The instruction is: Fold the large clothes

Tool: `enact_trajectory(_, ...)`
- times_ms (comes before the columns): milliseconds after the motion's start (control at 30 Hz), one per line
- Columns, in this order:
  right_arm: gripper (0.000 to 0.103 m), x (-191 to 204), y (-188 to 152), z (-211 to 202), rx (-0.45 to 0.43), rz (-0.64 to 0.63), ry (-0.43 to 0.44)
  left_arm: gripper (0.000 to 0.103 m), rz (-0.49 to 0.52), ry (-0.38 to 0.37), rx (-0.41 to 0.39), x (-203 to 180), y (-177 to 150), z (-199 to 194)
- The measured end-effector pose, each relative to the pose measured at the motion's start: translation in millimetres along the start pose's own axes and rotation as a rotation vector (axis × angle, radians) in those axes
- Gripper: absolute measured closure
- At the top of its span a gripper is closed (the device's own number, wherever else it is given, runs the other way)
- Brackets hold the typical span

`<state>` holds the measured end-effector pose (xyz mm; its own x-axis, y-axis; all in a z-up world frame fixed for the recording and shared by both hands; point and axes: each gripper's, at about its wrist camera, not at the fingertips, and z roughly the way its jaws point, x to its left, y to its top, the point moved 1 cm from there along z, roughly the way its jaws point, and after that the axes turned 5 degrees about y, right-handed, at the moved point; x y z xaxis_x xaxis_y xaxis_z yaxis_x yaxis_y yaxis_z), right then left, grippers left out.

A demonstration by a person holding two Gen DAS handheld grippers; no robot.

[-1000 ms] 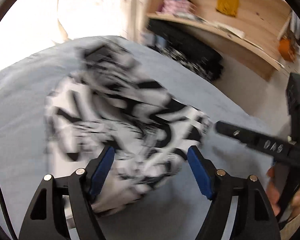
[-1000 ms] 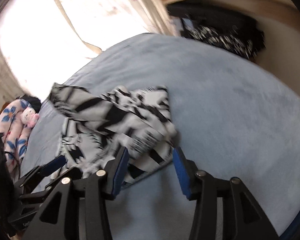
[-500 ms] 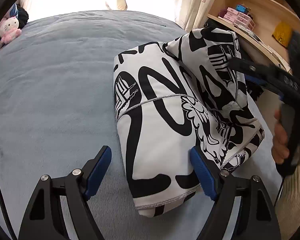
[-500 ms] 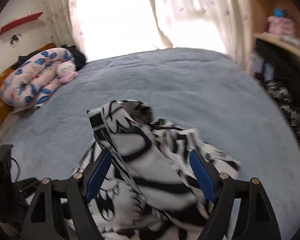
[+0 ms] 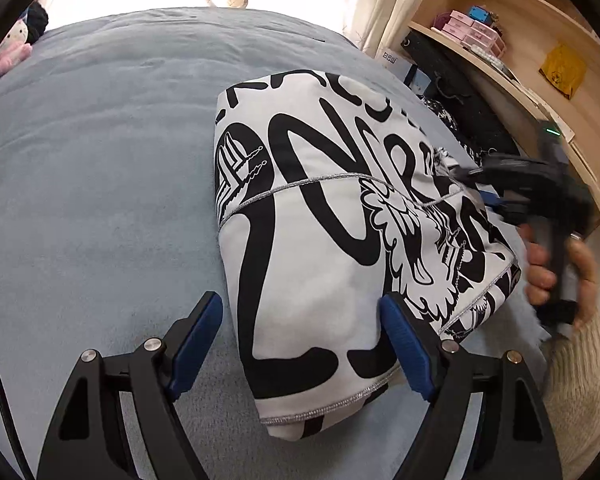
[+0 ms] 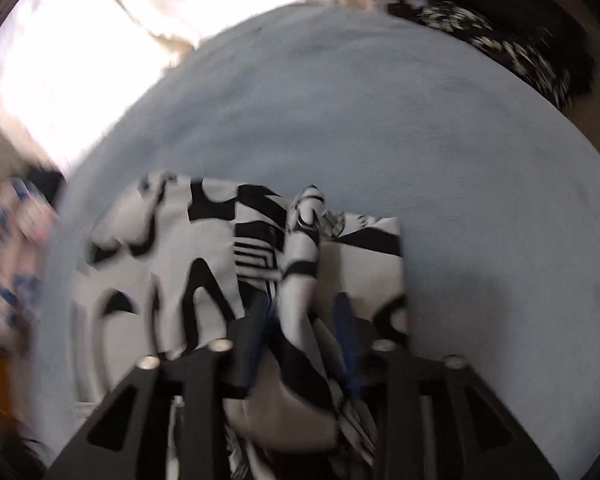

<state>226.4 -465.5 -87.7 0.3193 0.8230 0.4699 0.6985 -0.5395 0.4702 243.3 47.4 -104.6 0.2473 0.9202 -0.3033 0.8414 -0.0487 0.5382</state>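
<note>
Folded black-and-white garment (image 5: 324, 240) lay on blue-grey bed (image 5: 100, 160); left tool (image 5: 300, 344) spread, unclenched; right tool (image 6: 304, 332), just closing, straddled a fabric fold.

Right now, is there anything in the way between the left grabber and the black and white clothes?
No, nothing visible. The left gripper hangs open right over the near end of the folded garment on the blue blanket. The right gripper is at the garment's far side, not in the way.
</note>
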Motion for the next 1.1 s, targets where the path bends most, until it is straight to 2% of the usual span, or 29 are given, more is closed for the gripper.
enact_trajectory(67,0.035,-7.5,-14.0,-36.0,-0.065,0.034,-0.025,0.023,-0.006,-0.005,0.001,0.6,1.0,-3.9)
enact_trajectory(133,0.03,-17.1,-31.6,-54.6,-0.072,0.067,-0.057,0.023,-0.01,-0.015,0.001,1.7,3.1,-6.0)
enact_trajectory(267,0.03,-30.2,-73.2,-53.1,0.02,0.108,-0.038,0.023,-0.036,-0.042,0.011,3.9,5.2,-9.2)
enact_trajectory(333,0.03,-32.5,-91.4,-58.2,0.032,0.108,-0.028,0.023,-0.039,-0.034,0.01,4.1,5.5,-10.1)
enact_trajectory(433,0.03,-10.2,-105.7,-68.7,-0.013,0.018,-0.094,0.023,-0.031,-0.023,0.004,0.9,5.1,-12.5)
enact_trajectory(500,0.03,8.7,-109.3,-81.1,-0.102,-0.091,-0.169,0.023,-0.018,-0.016,-0.006,-2.1,5.0,-15.4)
enact_trajectory(567,0.03,27.7,-110.6,-88.8,-0.168,-0.223,-0.187,0.023,0.009,-0.007,-0.028,-7.3,4.9,-19.4)
enact_trajectory(600,0.032,33.3,-109.1,-86.7,-0.167,-0.275,-0.174,0.023,0.026,-0.006,-0.033,-10.6,4.9,-20.2)
enact_trajectory(633,0.043,35.1,-105.1,-79.4,-0.134,-0.299,-0.161,0.023,0.038,-0.008,-0.032,-13.1,4.8,-19.7)
enact_trajectory(667,0.059,33.1,-99.7,-69.1,-0.081,-0.295,-0.141,0.023,0.044,-0.01,-0.027,-14.9,4.4,-18.2)
enact_trajectory(733,0.071,22.6,-88.7,-50.3,0.012,-0.261,-0.086,0.023,0.044,-0.015,-0.014,-16.0,3.6,-14.8)
enact_trajectory(833,0.071,8.2,-82.6,-36.2,0.063,-0.232,-0.081,0.023,0.042,-0.014,0.005,-15.4,1.8,-9.3)
enact_trajectory(1100,0.071,16.2,-83.8,-33.8,0.038,-0.289,-0.125,0.023,0.029,-0.015,0.028,-9.3,1.8,-3.0)
